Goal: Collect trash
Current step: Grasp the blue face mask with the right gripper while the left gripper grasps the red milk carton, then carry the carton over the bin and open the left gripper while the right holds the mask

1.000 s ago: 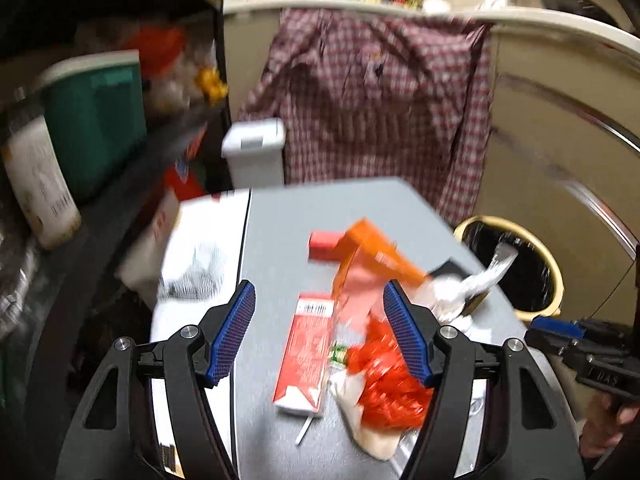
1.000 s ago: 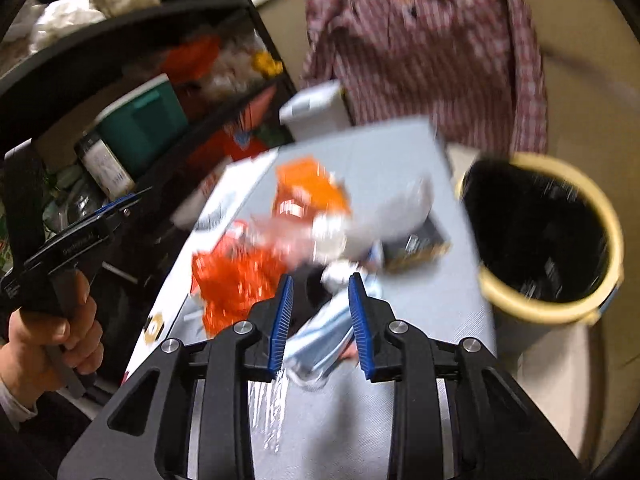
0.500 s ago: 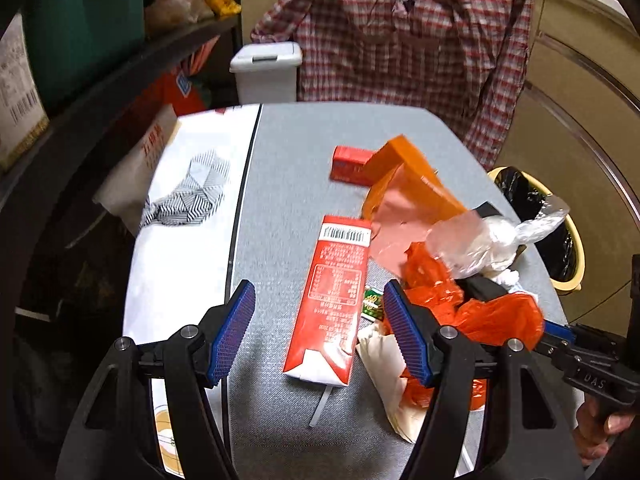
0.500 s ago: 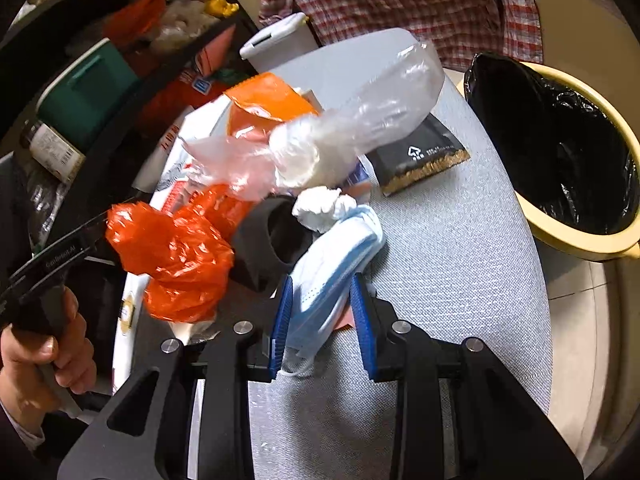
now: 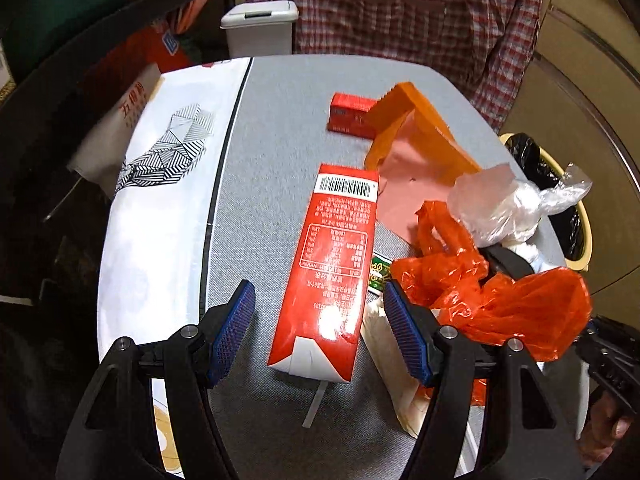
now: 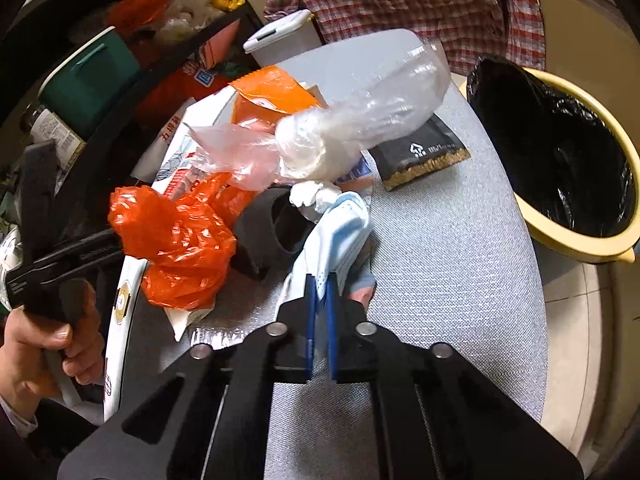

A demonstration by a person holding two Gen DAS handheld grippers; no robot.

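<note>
two grippers work over a grey woven-textured desk [image 5: 276, 128]. the left gripper [image 5: 318, 328] has its jaws spread wide, with the near end of a glossy red carton [image 5: 334, 256] lying flat between them, touching neither ribbed blue pad. just beside the right-hand jaw sits a crinkled orange plastic bag [image 5: 504, 300]; ahead of it lie a knotted clear plastic bag [image 5: 504, 204] and a stiff orange wrapper [image 5: 416, 128] with a serrated edge.

the right gripper [image 6: 319, 292] has its jaws pinched shut on a soft, pleated blue face mask [image 6: 340, 232] — the mask bunches ahead of the tips, beside a white tissue wad [image 6: 312, 196]. well right of the jaws stands a round yellow bin [image 6: 576, 236] lined with a black bag, contents not discernible.
</note>
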